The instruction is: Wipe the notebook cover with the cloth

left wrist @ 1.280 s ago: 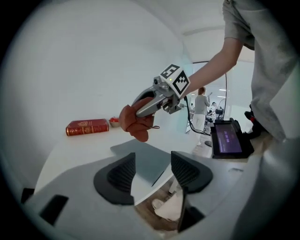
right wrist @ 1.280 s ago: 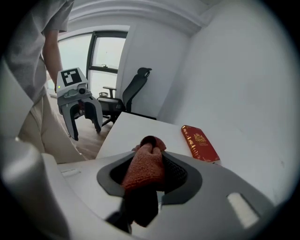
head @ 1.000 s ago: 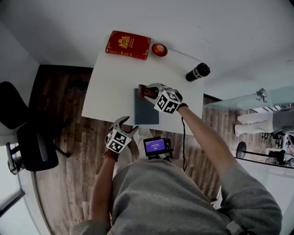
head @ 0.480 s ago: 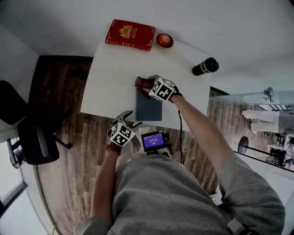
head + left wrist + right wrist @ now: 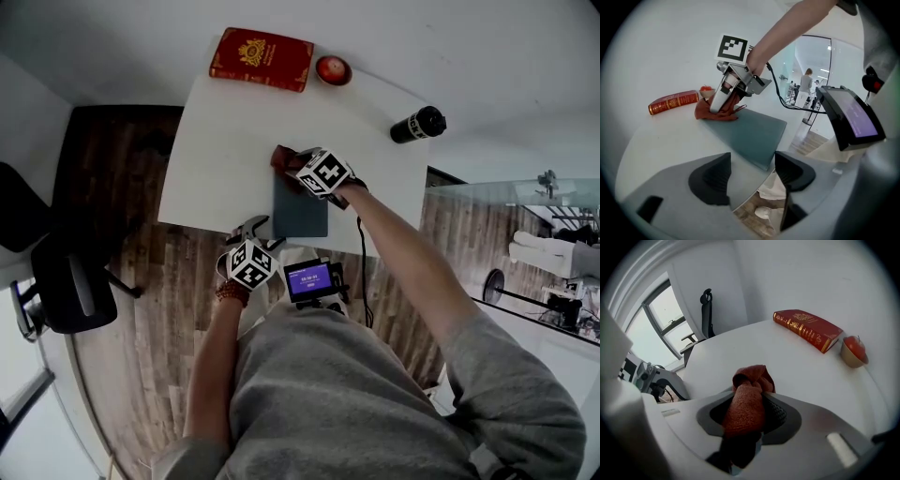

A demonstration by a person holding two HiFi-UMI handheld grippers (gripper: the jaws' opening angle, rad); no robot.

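A dark teal notebook lies flat near the front edge of the white table. My right gripper is shut on a bunched rust-red cloth and holds it down at the notebook's far left corner. The right gripper view shows the cloth clamped between the jaws of that gripper. In the left gripper view the cloth rests on the notebook. My left gripper hangs at the table's front edge, short of the notebook. Its jaws stand open, have just been closing slightly, and hold nothing.
A red book and a small bowl with a red apple sit at the table's far edge. A black bottle lies at the far right corner. A screen device hangs at my chest; a black chair stands left.
My right gripper has rolled and come down with the cloth onto the notebook's far left corner. My left gripper has sunk toward the table's front edge.
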